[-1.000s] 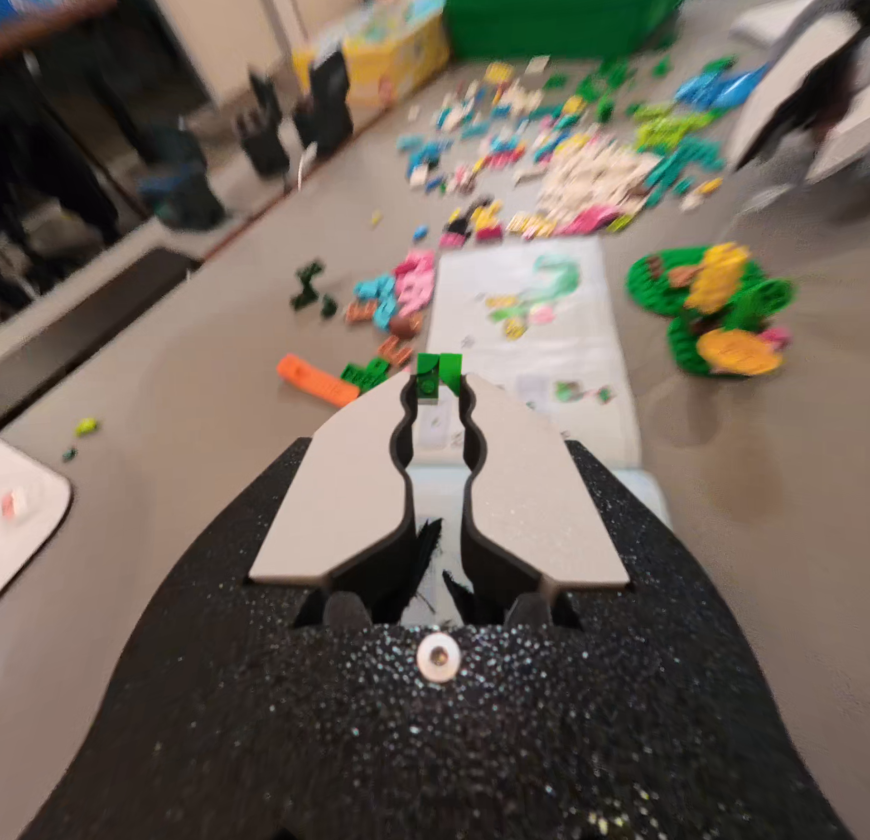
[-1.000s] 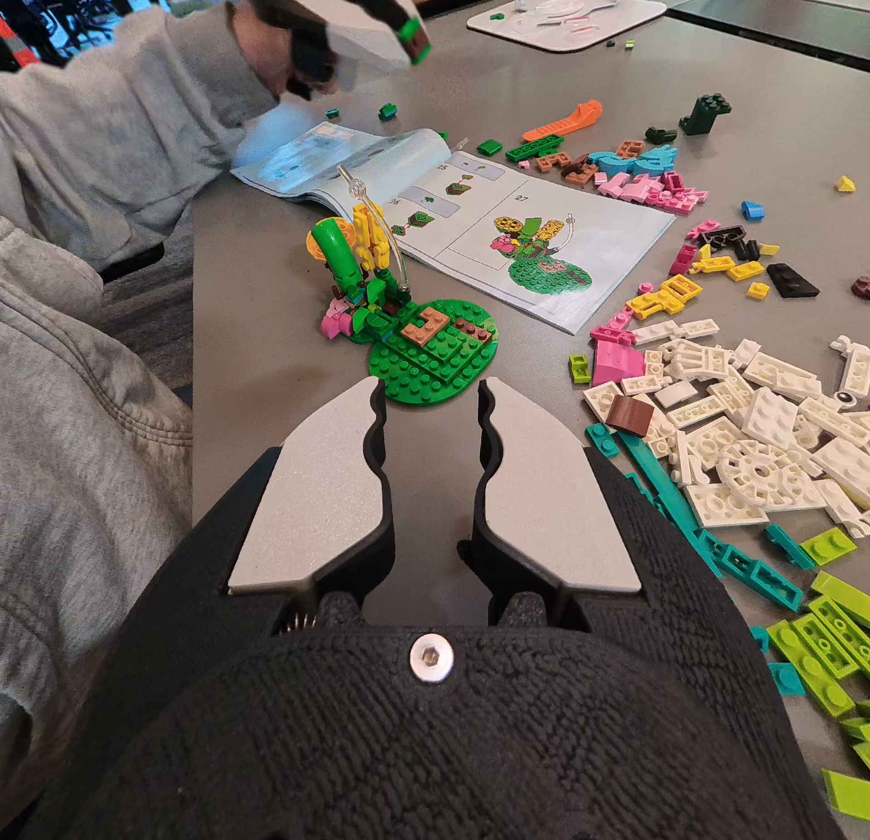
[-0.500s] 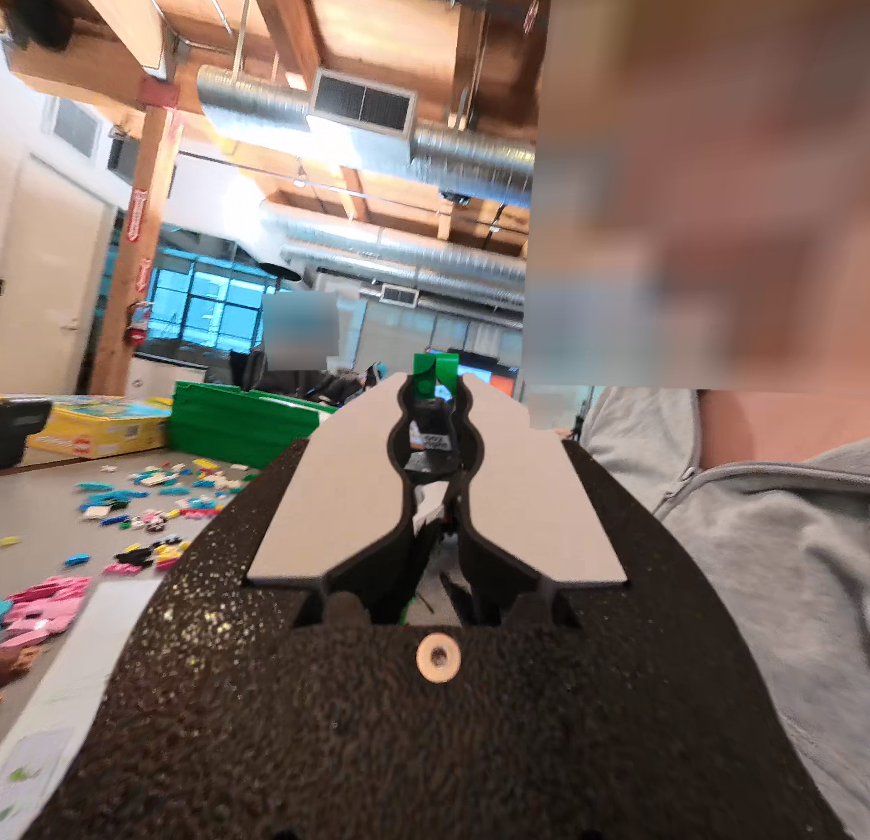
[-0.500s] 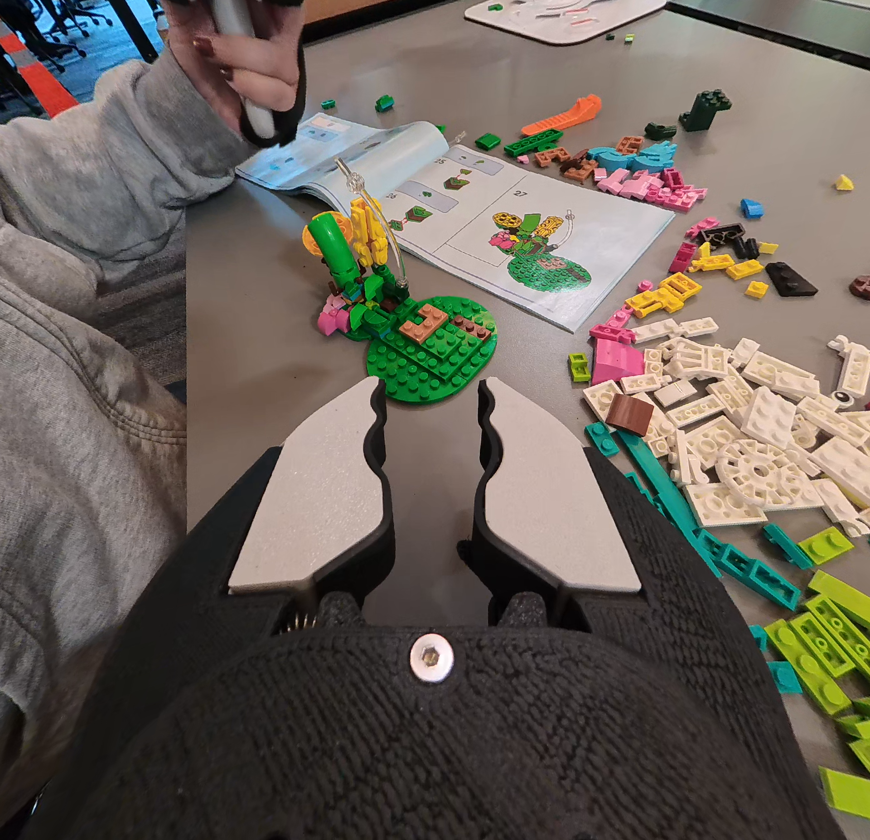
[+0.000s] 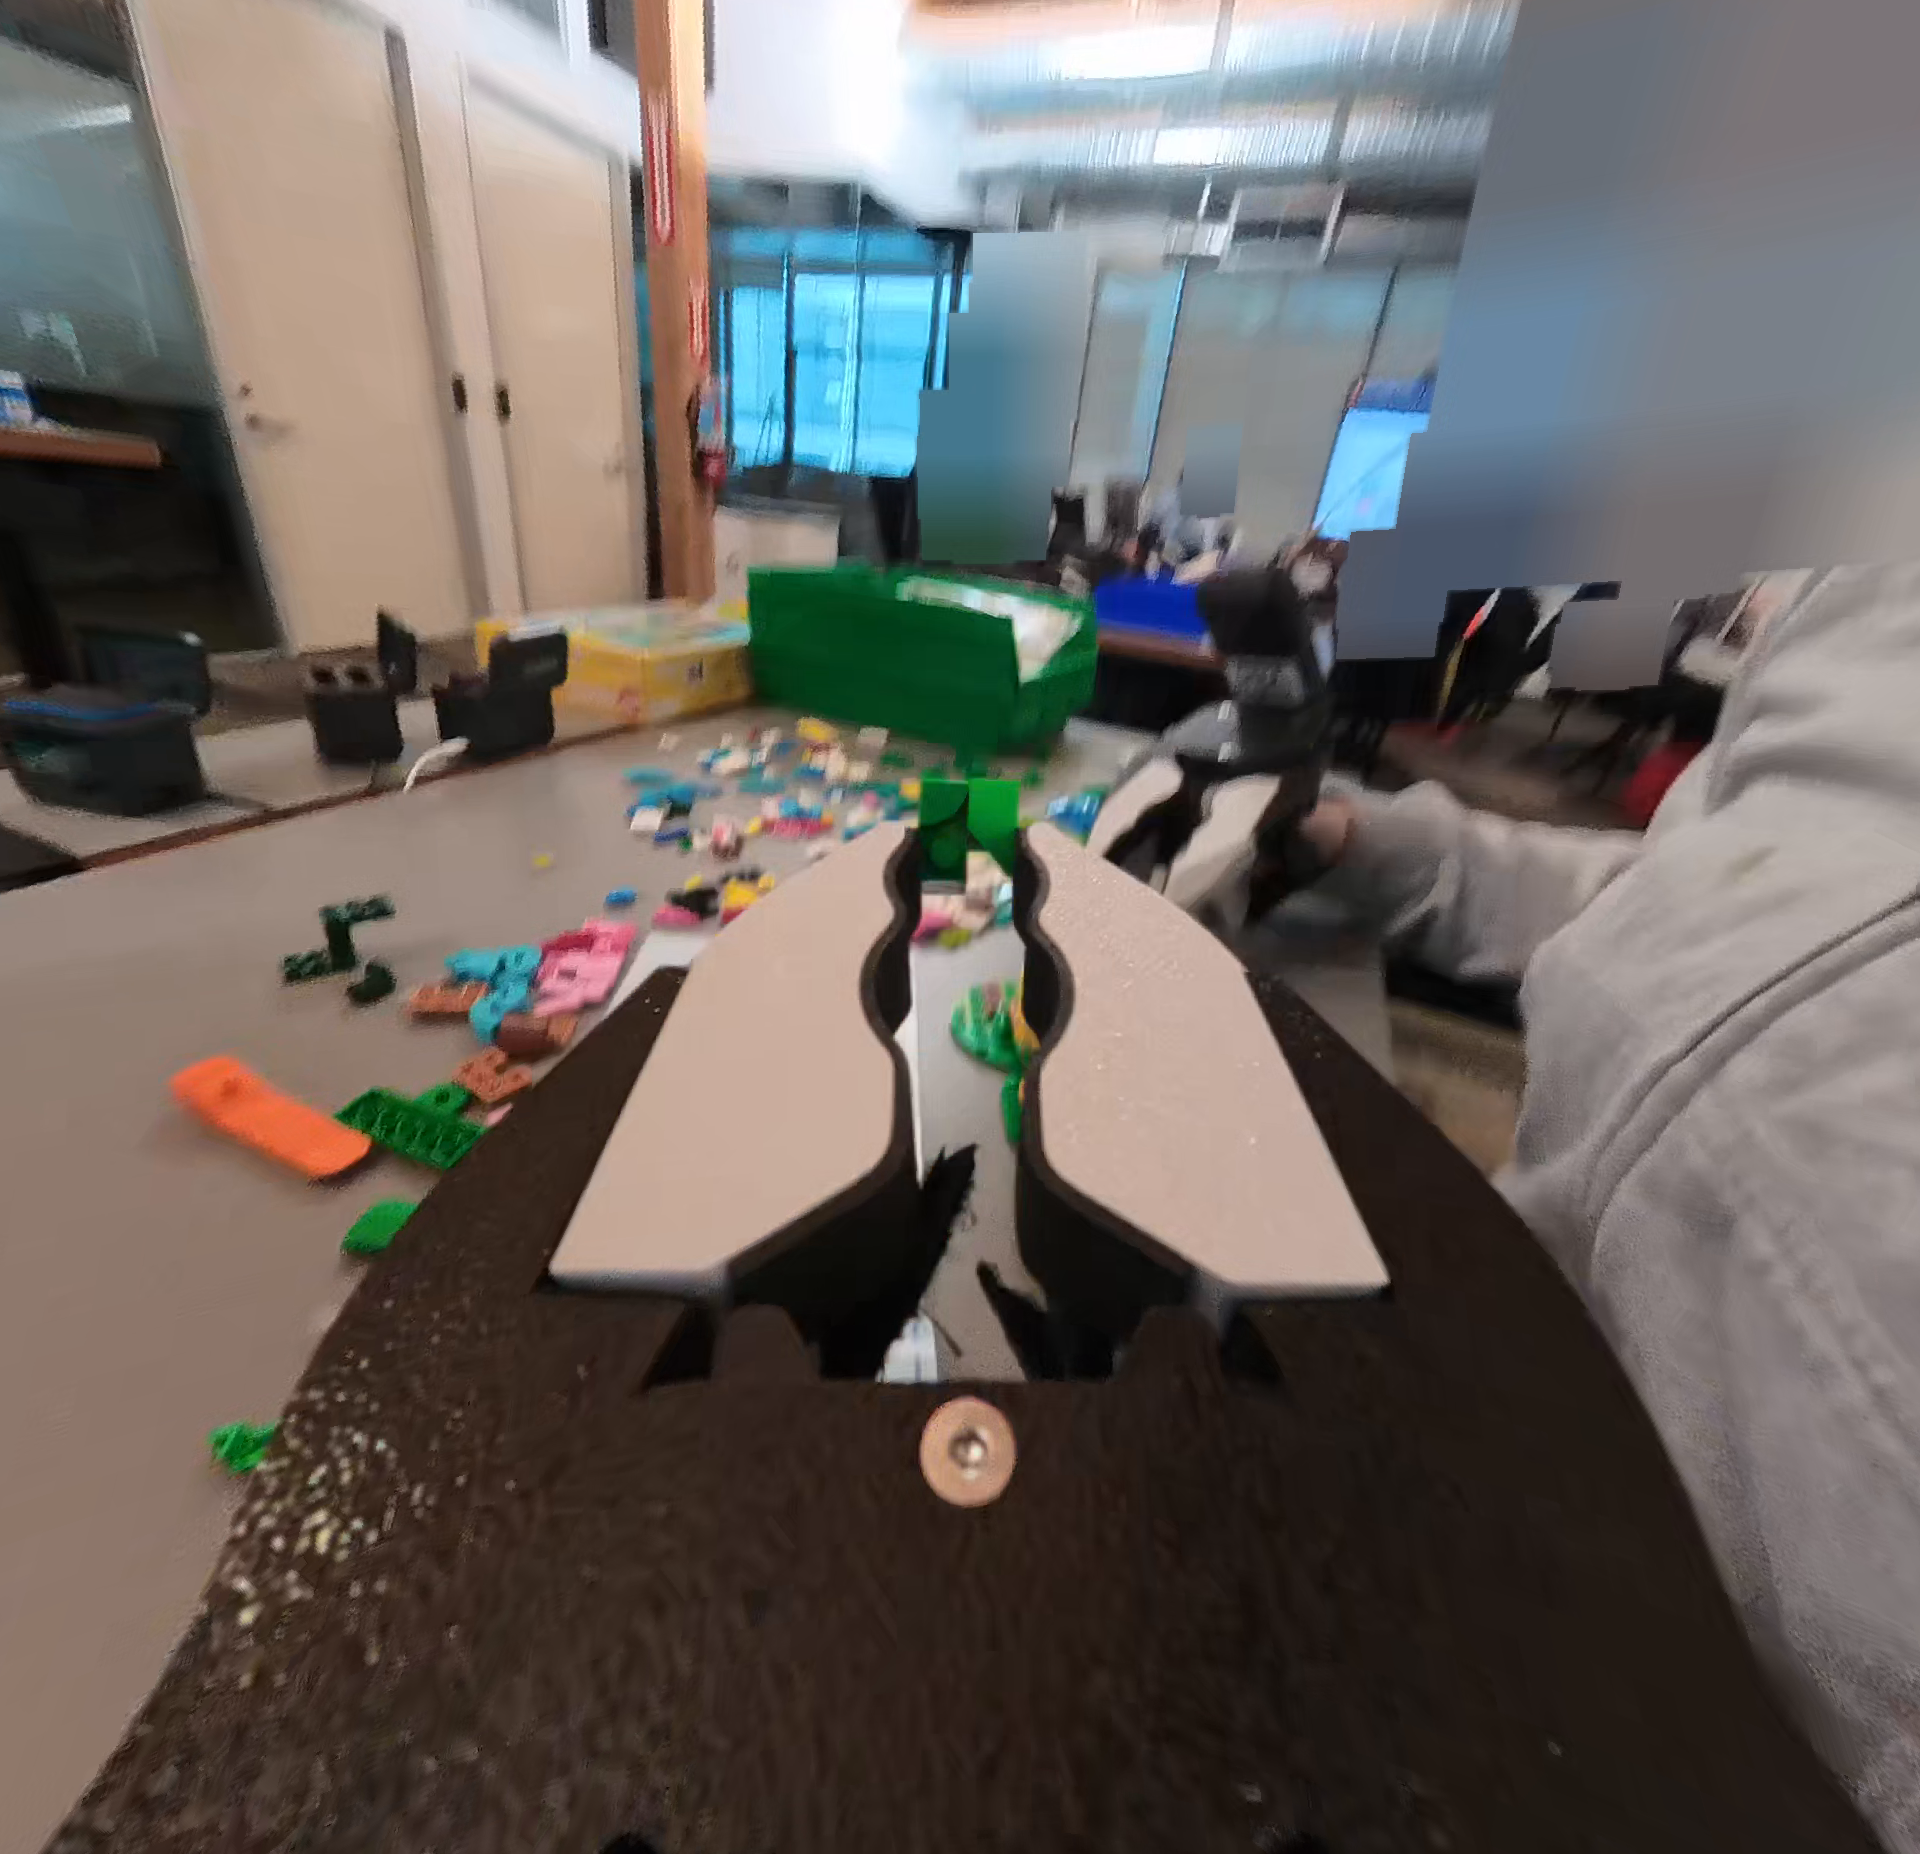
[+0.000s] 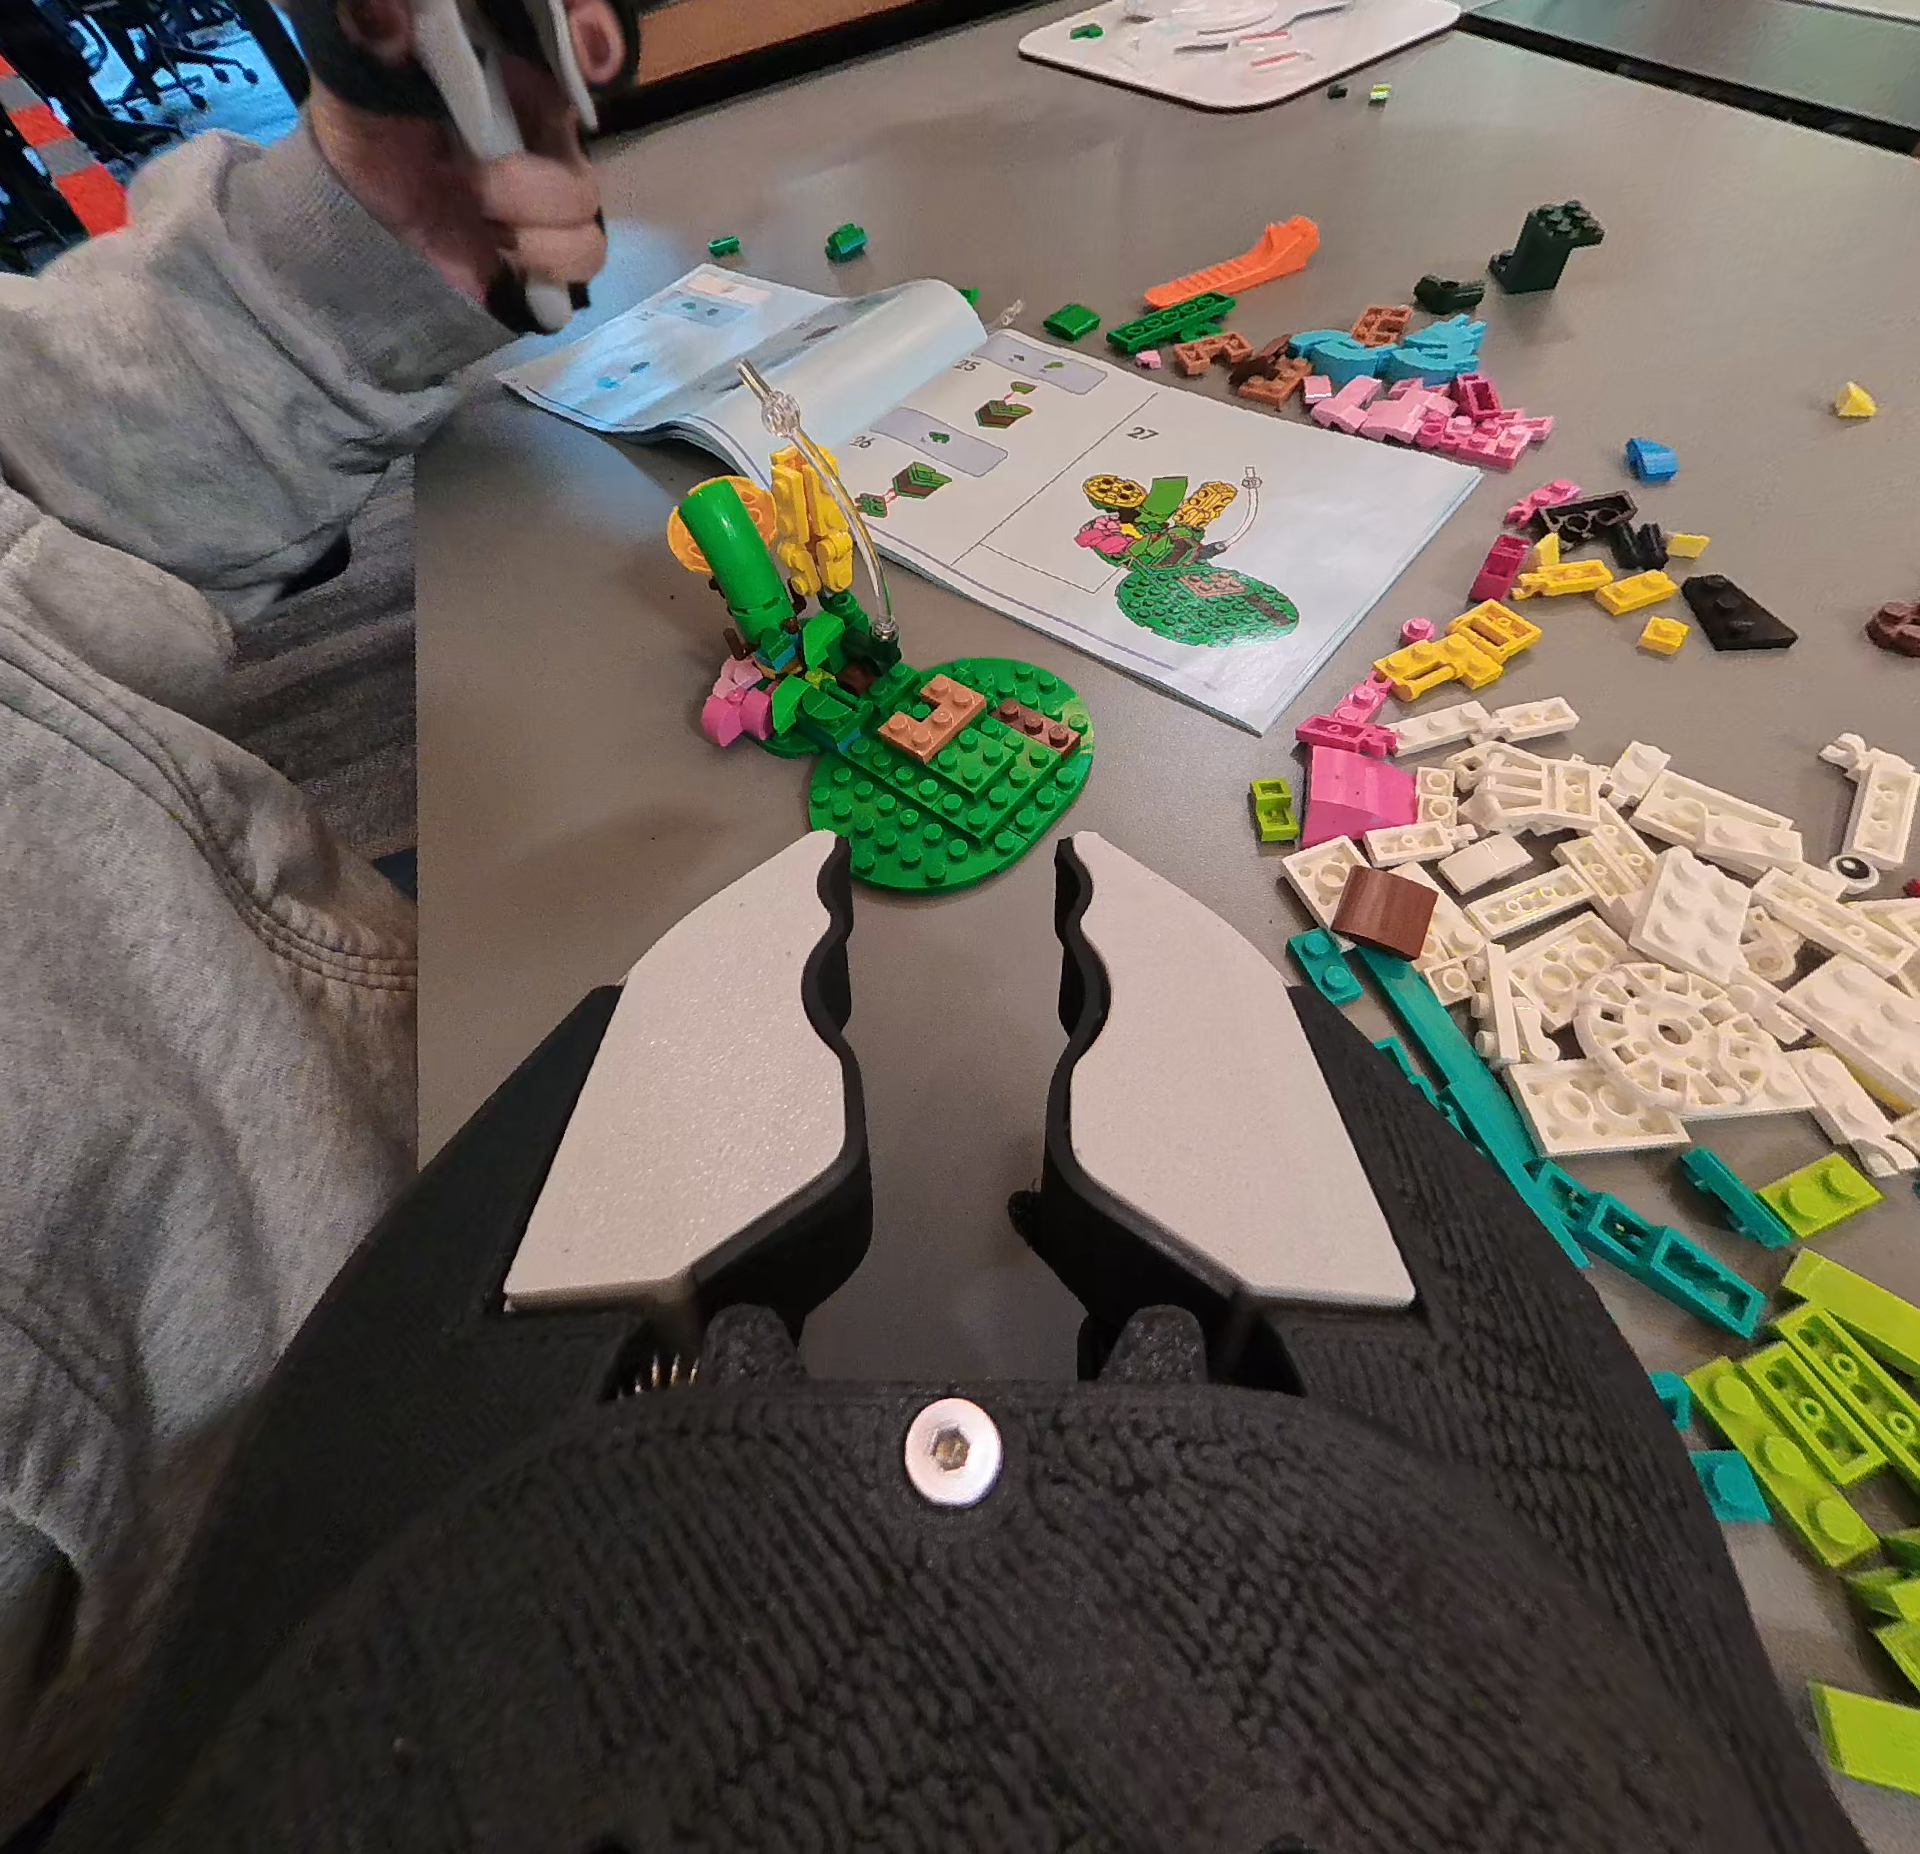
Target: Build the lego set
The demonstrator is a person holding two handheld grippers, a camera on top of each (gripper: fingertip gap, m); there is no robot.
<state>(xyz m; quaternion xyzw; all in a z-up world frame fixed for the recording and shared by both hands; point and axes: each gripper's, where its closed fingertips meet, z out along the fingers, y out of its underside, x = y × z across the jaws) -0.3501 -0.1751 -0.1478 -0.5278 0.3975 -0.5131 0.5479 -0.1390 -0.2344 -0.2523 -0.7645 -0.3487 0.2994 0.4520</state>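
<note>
My left gripper (image 5: 968,843) is shut on a small green brick piece (image 5: 966,828) that stands up between its fingertips, held in the air above the grey table (image 5: 156,973). It also shows in the right wrist view (image 6: 488,48), raised at the far left in a person's hand. My right gripper (image 6: 945,859) is open and empty, low over the table, just short of the green round baseplate (image 6: 935,796) of a flower model with a green stem (image 6: 738,557) and yellow petals. It also shows in the left wrist view (image 5: 1195,838).
An open instruction booklet (image 6: 1039,474) lies behind the model. White plates (image 6: 1662,921), teal (image 6: 1455,1066) and lime (image 6: 1808,1389) bricks lie right; pink, blue and brown bricks (image 6: 1403,381) and an orange brick separator (image 6: 1236,266) farther back. A grey sleeve (image 6: 156,765) fills the left. A green bin (image 5: 904,651) stands far off. Tip to tip, the grippers are about 25 cm apart.
The left gripper swung up away from the table toward the ceiling and has tilted back down over it, keeping the green piece gripped throughout. The right gripper has barely moved.
</note>
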